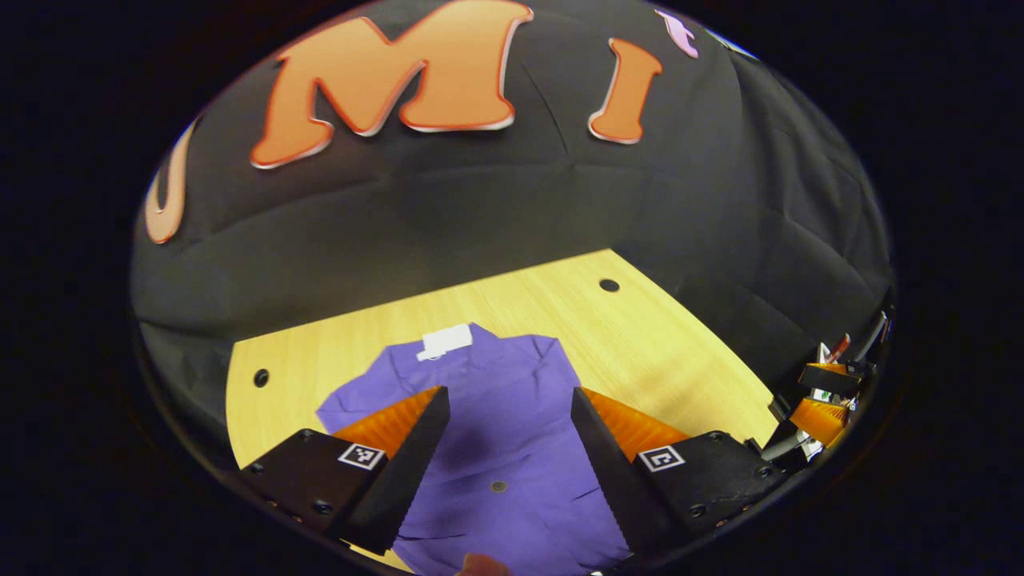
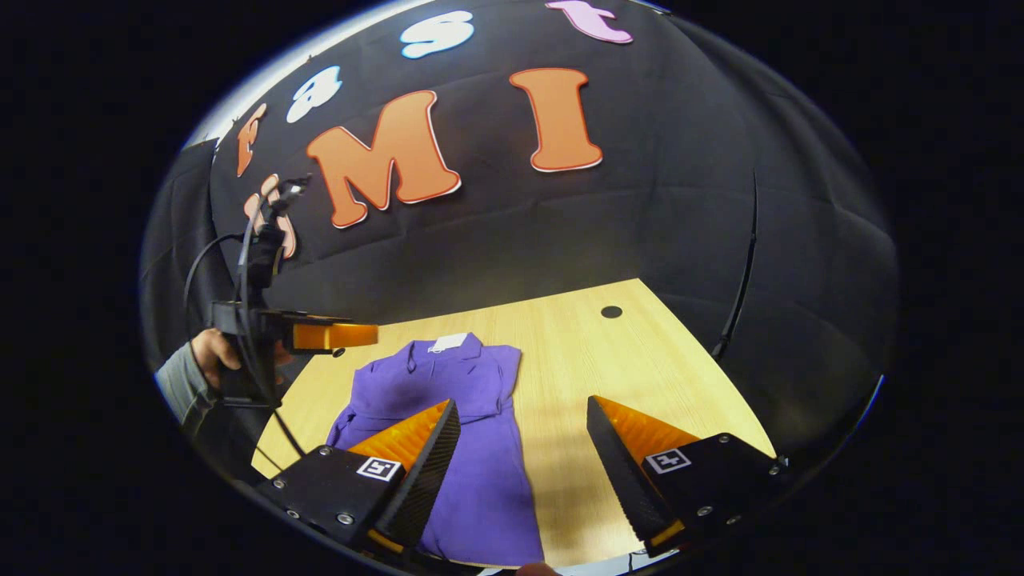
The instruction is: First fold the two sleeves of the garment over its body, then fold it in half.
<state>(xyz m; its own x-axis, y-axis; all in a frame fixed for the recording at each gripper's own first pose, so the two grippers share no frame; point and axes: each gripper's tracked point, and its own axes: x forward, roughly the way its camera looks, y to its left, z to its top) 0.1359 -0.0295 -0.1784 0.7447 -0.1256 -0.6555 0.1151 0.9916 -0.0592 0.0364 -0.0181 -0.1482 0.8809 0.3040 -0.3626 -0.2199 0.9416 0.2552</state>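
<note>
A purple shirt point(image 1: 504, 424) lies flat on the wooden table point(image 1: 640, 336), collar and white tag point(image 1: 445, 342) at the far end; both sleeves look folded in over the body. My left gripper point(image 1: 510, 400) hangs open above the middle of the shirt, fingers apart with nothing between them. In the right gripper view the shirt point(image 2: 464, 432) lies left of centre. My right gripper point(image 2: 523, 416) is open above the shirt's right edge, its left finger over the cloth and its right finger over bare wood. The left gripper point(image 2: 320, 336) shows at far left in a hand.
The table point(image 2: 640, 368) has a small dark hole point(image 2: 611, 312) at the far right and another hole point(image 1: 261, 378) at the left. Black cloth walls close the back and sides. The other gripper's body point(image 1: 824, 400) sits at the right edge in the left gripper view.
</note>
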